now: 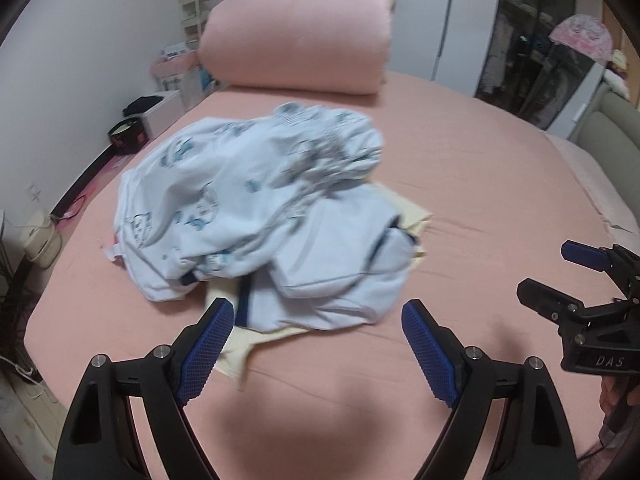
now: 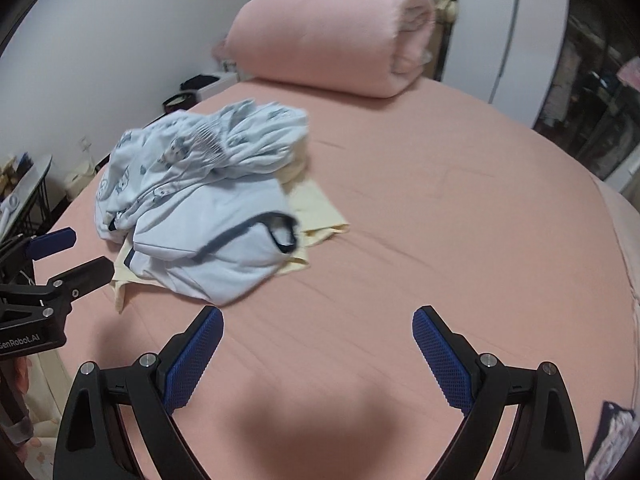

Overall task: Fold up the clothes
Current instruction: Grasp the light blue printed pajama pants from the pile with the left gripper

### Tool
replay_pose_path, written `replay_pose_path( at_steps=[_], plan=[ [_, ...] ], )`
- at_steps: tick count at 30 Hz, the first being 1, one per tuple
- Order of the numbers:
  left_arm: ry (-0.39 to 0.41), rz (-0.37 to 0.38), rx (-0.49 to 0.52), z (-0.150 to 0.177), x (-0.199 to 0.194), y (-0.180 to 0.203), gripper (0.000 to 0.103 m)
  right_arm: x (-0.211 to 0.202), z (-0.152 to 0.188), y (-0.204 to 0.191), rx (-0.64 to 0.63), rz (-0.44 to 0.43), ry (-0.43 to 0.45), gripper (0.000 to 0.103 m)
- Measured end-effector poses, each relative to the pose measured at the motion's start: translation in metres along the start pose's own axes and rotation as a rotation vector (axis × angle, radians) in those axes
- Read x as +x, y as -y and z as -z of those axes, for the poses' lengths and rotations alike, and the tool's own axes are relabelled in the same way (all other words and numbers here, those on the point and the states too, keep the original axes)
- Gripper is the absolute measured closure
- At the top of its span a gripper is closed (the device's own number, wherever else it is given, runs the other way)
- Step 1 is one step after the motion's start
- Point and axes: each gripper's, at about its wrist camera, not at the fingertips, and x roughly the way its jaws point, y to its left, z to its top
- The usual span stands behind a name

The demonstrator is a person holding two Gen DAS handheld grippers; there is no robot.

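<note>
On the pink bed, left wrist view: you look down along the left gripper (image 1: 318,344).
Left gripper state: spread wide, nothing between its pads; you hold it short of the heap, likely to choose an edge.
Clothes: the pale blue printed garments (image 1: 256,216) lie crumpled at 12 o'clock, over a cream cloth (image 1: 416,216).
Right gripper (image 1: 576,276): at 3 o'clock, beside yours.

Right wrist view: the right gripper (image 2: 318,344) hangs over the bare sheet (image 2: 460,220).
Right gripper state: spread, empty.
Clothes here: heap at 10 o'clock, unfolded.
Folded quilt (image 2: 332,40): at 12 o'clock, well apart, leaving room to fold.
</note>
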Motion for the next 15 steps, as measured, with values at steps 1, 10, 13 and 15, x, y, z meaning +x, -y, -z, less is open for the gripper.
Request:
replay_pose_path(
  at_steps=[1,10,13,15],
  plan=[
    [-0.006,-0.006,-0.007,0.000,0.007,-0.006,0.017,0.010,-0.003,-0.007,-0.009,-0.010,-0.006,0.007],
    [0.055,-0.034,-0.114,-0.030,0.055,-0.033,0.017,0.076,-0.034,-0.057,-0.007,-0.096,-0.007,0.007],
    [0.129,-0.057,-0.076,-0.063,0.061,-0.034,0.017,0.086,-0.053,-0.067,-0.002,-0.124,0.028,0.007],
    [0.140,-0.065,-0.026,-0.085,0.079,-0.034,0.017,0.091,-0.065,-0.071,-0.014,-0.105,0.029,0.007]
  ],
)
